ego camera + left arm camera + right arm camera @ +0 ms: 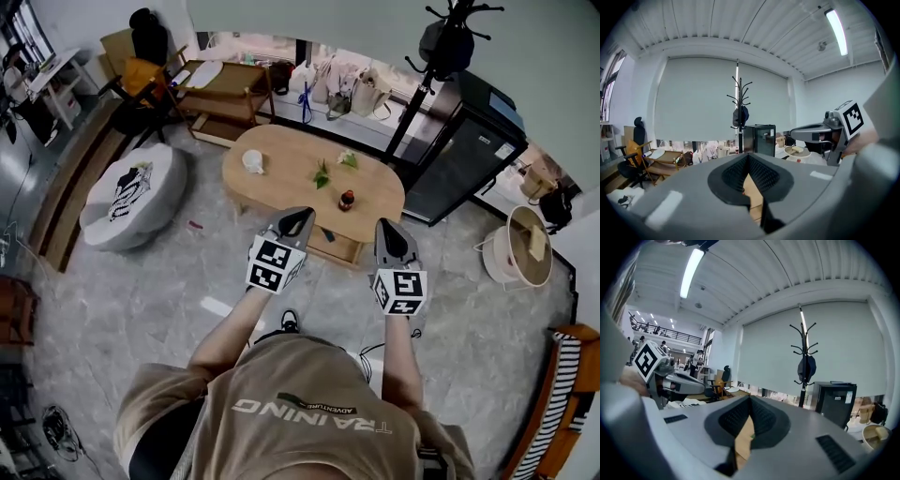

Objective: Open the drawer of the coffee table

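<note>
Wooden coffee table: one drawer, one cup, one bottle.

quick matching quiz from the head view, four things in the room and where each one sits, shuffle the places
Things:
1. white cup
2. dark bottle
3. coat stand
4. white pouf

Places:
a. on the coffee table, near the edge closest to the person
b. on the floor, left of the coffee table
c. on the left end of the coffee table top
d. behind the coffee table, beside the black cabinet

Pairs: 1-c, 2-a, 3-d, 4-b
</note>
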Tool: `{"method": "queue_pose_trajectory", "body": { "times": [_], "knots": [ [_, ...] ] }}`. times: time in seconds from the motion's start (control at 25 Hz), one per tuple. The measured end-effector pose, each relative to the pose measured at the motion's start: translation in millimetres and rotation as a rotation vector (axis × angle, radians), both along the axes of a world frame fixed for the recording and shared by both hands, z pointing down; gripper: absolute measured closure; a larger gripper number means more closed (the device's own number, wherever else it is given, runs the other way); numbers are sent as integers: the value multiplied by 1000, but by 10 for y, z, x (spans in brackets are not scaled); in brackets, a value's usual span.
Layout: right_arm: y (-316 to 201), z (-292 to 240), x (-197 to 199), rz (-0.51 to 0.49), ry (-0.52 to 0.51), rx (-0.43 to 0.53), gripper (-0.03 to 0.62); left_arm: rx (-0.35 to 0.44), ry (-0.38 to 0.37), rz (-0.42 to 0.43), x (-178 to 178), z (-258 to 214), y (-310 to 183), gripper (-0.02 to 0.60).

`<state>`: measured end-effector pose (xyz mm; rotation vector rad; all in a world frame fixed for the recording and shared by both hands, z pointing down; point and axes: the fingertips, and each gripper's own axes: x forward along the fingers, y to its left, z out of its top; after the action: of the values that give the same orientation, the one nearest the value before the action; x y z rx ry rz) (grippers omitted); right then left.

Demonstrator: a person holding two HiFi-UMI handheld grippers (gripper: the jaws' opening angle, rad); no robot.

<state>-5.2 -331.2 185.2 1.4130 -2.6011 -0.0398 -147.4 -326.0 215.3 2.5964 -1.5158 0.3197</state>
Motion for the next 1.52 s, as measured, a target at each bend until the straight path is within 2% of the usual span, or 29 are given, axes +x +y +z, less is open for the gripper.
{"method": "queue_pose_trajectory", "body": {
  "times": [0.12,0.24,0.32,0.44,0.6,0.76,1.08,1.52],
  "knots": [
    [-63,-72,-75,11,-17,18,589,42,-22,13,-38,-66,-119,575],
    [-178,-98,-71,19,-56,5,589,52,-15,5,-50,-108,-273,575],
    [-225,-136,-25,16,-42,13,589,60,-2,2,-4,-154,-329,575],
    [-279,-155,28,8,-15,25,591,73,-21,-11,13,-212,-391,575],
    [-333,-230,96,-8,-16,24,590,53,-11,-7,96,-301,-473,575],
    [-398,-328,53,-39,-13,42,591,66,-22,-11,130,-391,-540,575],
    [-428,-323,88,-58,4,49,591,61,-9,-15,206,-358,-552,575],
    [-399,-324,-13,-88,8,52,591,79,-30,-30,148,-440,-531,575]
  ]
}}
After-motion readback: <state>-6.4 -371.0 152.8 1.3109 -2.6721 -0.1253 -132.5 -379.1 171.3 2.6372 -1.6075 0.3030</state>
